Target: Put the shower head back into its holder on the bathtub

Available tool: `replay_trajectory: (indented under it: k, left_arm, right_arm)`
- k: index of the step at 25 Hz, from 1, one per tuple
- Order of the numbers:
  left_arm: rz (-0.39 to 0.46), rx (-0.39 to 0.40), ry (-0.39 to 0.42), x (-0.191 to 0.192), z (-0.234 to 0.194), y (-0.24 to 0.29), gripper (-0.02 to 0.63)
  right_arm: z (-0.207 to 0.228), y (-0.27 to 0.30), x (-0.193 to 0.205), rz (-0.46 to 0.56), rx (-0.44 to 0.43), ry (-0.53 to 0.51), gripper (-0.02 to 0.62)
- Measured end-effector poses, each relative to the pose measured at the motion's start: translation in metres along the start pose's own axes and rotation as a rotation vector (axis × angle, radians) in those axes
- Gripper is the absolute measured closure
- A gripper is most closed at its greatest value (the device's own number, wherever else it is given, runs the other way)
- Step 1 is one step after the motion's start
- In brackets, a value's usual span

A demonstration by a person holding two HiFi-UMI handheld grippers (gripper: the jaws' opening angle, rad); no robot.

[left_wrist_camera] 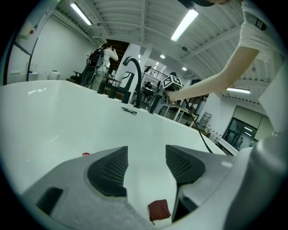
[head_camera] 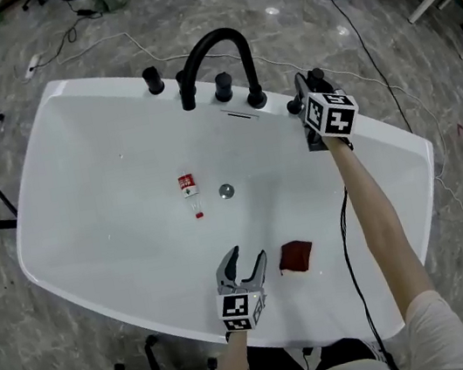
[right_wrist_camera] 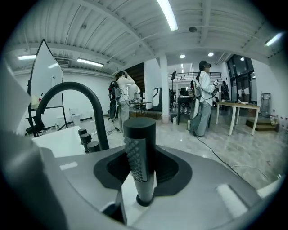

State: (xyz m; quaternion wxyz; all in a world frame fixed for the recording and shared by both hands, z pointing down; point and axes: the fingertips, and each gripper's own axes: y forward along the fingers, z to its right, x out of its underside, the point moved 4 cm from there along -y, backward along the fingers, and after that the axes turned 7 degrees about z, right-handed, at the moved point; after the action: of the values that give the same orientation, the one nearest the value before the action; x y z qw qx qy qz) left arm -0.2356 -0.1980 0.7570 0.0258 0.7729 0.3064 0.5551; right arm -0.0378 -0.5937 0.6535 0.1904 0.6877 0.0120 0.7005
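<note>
The black stick-shaped shower head stands upright with its foot in a round black holder on the white bathtub rim, right of the faucet. My right gripper is shut on it, one pad against each side. In the head view that gripper sits at the tub's back right rim, with the shower head poking out beyond its marker cube. My left gripper hangs open and empty over the tub's near side, beside a dark red cloth.
A black arched faucet and black knobs line the back rim. Inside the tub lie a small red-labelled bottle, the drain and the red cloth. Cables run over the grey floor. People stand far off.
</note>
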Motion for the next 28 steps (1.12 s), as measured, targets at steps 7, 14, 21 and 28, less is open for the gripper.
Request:
replay_trajectory:
  k: [7, 14, 21, 28]
  left_arm:
    - [0.120, 0.018, 0.040, -0.058, 0.025, -0.014, 0.350]
    - [0.336, 0.092, -0.010, -0.159, 0.103, -0.061, 0.357]
    - [0.522, 0.108, 0.177, -0.235, 0.218, -0.102, 0.605]
    - [0.654, 0.083, 0.210, -0.250, 0.310, -0.139, 0.606]
  right_arm:
    - [-0.003, -0.043, -0.054, 0.054, -0.052, 0.041, 0.410]
    - [-0.010, -0.243, -0.122, 0.257, -0.146, -0.014, 0.473]
    - [-0.030, -0.439, -0.153, 0.350, -0.159, 0.192, 0.592]
    - [-0.043, -0.544, -0.154, 0.307, -0.325, 0.243, 0.592]
